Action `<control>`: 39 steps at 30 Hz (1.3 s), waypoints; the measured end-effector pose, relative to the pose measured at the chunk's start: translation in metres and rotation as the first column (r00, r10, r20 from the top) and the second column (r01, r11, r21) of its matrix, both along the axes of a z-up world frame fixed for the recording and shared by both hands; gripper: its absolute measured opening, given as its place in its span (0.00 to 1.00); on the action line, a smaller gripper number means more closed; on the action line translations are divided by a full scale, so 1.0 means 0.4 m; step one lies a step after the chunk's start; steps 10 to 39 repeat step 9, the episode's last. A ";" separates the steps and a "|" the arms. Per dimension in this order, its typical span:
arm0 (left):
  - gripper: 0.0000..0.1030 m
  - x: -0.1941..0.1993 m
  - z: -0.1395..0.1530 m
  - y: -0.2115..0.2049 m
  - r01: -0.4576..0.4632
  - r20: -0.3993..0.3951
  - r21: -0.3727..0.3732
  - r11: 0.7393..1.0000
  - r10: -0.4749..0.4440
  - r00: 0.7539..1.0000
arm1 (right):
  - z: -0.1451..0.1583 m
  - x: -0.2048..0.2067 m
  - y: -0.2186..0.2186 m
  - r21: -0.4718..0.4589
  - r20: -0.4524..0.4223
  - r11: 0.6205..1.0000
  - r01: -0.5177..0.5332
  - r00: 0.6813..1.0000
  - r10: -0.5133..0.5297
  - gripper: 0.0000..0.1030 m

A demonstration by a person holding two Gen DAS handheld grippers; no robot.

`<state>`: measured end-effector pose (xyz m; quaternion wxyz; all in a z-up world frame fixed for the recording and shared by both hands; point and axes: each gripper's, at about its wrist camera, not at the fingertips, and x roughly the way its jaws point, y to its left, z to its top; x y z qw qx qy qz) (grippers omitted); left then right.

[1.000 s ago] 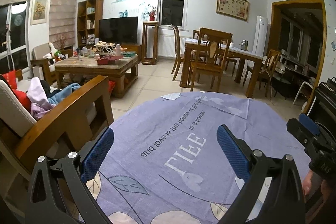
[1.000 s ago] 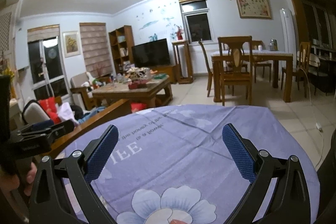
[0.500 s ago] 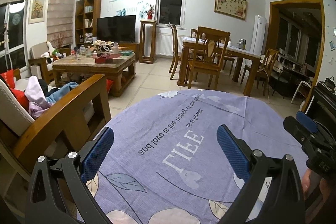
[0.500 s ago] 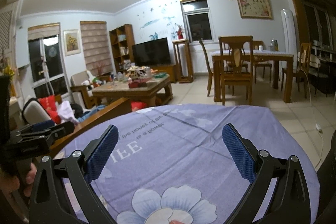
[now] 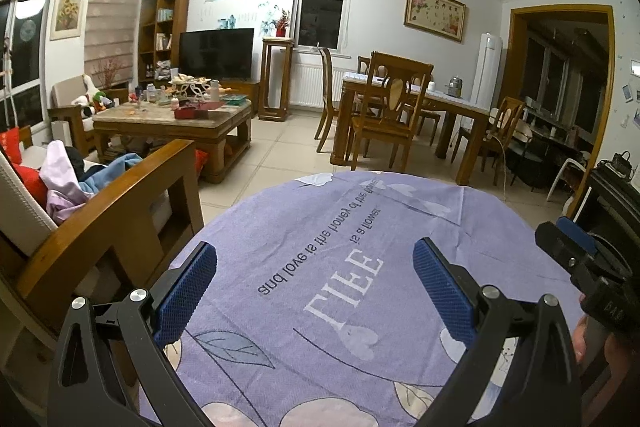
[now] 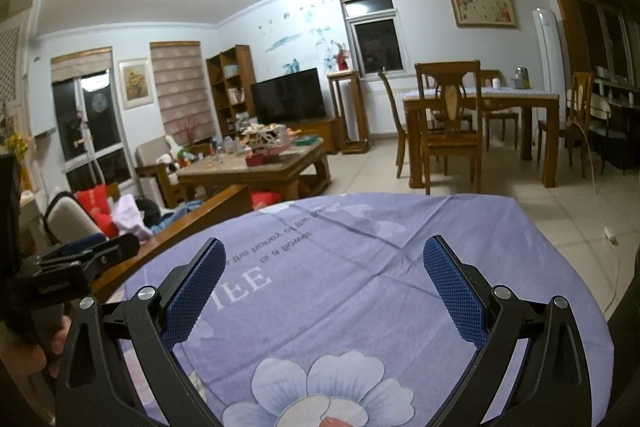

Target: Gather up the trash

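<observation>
While both hover above the purple cloth (image 5: pixel 360 307), left gripper (image 5: pixel 314 283) and right gripper (image 6: pixel 324 279) hold fingers apart, empty; sofa (image 5: pixel 100 227) beside the cloth.

Both fisheye cameras sit low and close over the purple cloth (image 5: pixel 340 291) (image 6: pixel 380 267), each looking forward between its own hand-held gripper's fingers across the living room. The left wrist view faces the dining table (image 5: pixel 420 99); the right stands just beside it. Both share the television (image 5: pixel 216 53) (image 6: pixel 288 101) and coffee table (image 5: pixel 168 119) (image 6: pixel 256 169).
</observation>
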<state>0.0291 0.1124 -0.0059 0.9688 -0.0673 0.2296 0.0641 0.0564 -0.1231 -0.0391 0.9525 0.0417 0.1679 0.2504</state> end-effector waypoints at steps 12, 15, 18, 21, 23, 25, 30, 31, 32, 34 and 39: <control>0.95 -0.005 0.002 -0.002 -0.012 0.003 0.012 1.000 0.012 1.000 | -0.001 -0.001 0.004 -0.002 -0.001 1.000 0.001 1.000 -0.001 0.95; 0.95 -0.005 0.002 -0.002 -0.012 0.003 0.012 1.000 0.012 1.000 | -0.001 -0.001 0.004 -0.002 -0.001 1.000 0.001 1.000 -0.001 0.95; 0.95 -0.005 0.002 -0.002 -0.012 0.003 0.012 1.000 0.012 1.000 | -0.001 -0.001 0.004 -0.002 -0.001 1.000 0.001 1.000 -0.001 0.95; 0.95 -0.005 0.002 -0.002 -0.012 0.003 0.012 1.000 0.012 1.000 | -0.001 -0.001 0.004 -0.002 -0.001 1.000 0.001 1.000 -0.001 0.95; 0.95 -0.005 0.002 -0.002 -0.012 0.003 0.012 1.000 0.012 1.000 | -0.001 -0.001 0.004 -0.002 -0.001 1.000 0.001 1.000 -0.001 0.95; 0.95 -0.005 0.002 -0.002 -0.012 0.003 0.012 1.000 0.012 1.000 | -0.001 -0.001 0.004 -0.002 -0.001 1.000 0.001 1.000 -0.001 0.95; 0.95 -0.005 0.002 -0.002 -0.012 0.003 0.012 1.000 0.012 1.000 | -0.001 -0.001 0.004 -0.002 -0.001 1.000 0.001 1.000 -0.001 0.95; 0.95 -0.005 0.002 -0.002 -0.012 0.003 0.012 1.000 0.012 1.000 | -0.001 -0.001 0.004 -0.002 -0.001 1.000 0.001 1.000 -0.001 0.95; 0.95 -0.005 0.002 -0.002 -0.012 0.003 0.012 1.000 0.012 1.000 | -0.001 -0.001 0.004 -0.002 -0.001 1.000 0.001 1.000 -0.001 0.95; 0.95 -0.005 0.002 -0.002 -0.012 0.003 0.012 1.000 0.012 1.000 | -0.001 -0.001 0.004 -0.002 -0.001 1.000 0.001 1.000 -0.001 0.95; 0.95 -0.005 0.002 -0.002 -0.012 0.003 0.012 1.000 0.012 1.000 | -0.001 -0.001 0.004 -0.002 -0.001 1.000 0.001 1.000 -0.001 0.95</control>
